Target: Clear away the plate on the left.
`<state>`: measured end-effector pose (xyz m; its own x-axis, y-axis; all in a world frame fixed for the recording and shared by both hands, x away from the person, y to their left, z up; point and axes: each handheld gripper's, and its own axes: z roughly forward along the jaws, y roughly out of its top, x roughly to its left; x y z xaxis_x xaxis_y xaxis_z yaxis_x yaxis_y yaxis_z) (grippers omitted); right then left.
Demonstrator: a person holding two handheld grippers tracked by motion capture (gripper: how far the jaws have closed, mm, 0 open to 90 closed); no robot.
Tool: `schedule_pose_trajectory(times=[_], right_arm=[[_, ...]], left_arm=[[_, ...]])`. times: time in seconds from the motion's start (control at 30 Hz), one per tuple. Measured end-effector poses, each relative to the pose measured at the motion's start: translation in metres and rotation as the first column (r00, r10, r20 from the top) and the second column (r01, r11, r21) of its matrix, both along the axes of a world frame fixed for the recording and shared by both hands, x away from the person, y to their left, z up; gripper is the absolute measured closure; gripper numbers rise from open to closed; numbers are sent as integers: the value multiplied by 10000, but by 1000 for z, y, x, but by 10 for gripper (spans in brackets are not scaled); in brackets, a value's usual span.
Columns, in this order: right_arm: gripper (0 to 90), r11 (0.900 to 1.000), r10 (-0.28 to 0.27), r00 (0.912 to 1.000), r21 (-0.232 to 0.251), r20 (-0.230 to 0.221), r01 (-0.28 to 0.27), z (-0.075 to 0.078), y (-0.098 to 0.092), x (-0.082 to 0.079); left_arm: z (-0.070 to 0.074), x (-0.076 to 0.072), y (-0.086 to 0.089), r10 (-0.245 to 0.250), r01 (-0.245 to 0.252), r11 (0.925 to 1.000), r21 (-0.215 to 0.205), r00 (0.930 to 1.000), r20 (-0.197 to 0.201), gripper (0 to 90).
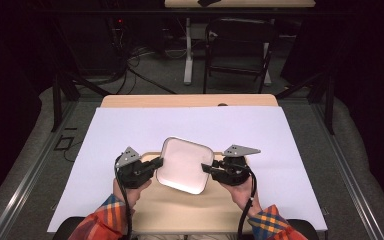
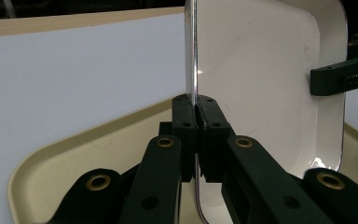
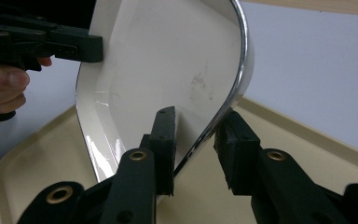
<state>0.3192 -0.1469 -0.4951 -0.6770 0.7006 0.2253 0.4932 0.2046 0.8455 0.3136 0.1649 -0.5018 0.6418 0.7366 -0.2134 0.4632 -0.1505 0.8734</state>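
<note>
A person in plaid orange and blue sleeves (image 1: 102, 220) sits at a wooden table (image 1: 190, 100) covered by a large white sheet (image 1: 130, 130). On the sheet, close to the person, lies a flat beige plastic tray (image 2: 74, 154). Above this tray the person holds a white square dish with rounded corners and a shiny metal rim (image 1: 185, 165), one gripper at each side.

The left gripper (image 1: 156, 164) holds the left edge of the dish. In the left gripper view its two black jaws are closed tight on the rim, with the thin edge of the dish (image 2: 261, 70) standing upright between them. The other gripper's jaw shows at the far edge of the dish in this view.

The right gripper (image 1: 207, 168) is at the right edge of the dish. In the right gripper view (image 3: 193, 144) its jaws stand on both sides of the curved rim (image 3: 168, 60). The inner jaw touches the white inside face, but the outer jaw looks slightly apart from the rim, so I cannot tell if the grip is firm.

In the gripper views the dish stands clear of the tray. In the high view it looks a little tilted.
</note>
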Motion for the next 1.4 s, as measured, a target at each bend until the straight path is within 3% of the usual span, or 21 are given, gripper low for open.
schedule_pose_trajectory(times=[0.23, 0.6, 0.77, 1.27, 1.4], right_arm=[[703, 9999, 127, 9998, 68, -121, -126, 1, -4, -3], [735, 9992, 378, 9984, 125, -426, -373, 2, -9, -3], [745, 9981, 613, 9951, 24, -775, -613, 1, -13, -1], [763, 9925, 1137, 9768, -228, -1814, -1197, -8, -16, 10], [757, 9926, 1062, 9747, -373, -1966, -1157, -10, -16, 13]], left_arm=[[1, -4, -1, -203, 204, 9996, 170, 9998, -45, 865], [-3, -8, -1, -695, 705, 9974, 140, 9954, -658, 851], [-4, -10, -2, -847, 863, 9961, 159, 9930, -825, 842], [-19, -9, -9, -827, 962, 9935, 613, 9777, -1932, 832], [-24, -7, -13, -1106, 1329, 9872, 885, 9689, -2213, 825]])
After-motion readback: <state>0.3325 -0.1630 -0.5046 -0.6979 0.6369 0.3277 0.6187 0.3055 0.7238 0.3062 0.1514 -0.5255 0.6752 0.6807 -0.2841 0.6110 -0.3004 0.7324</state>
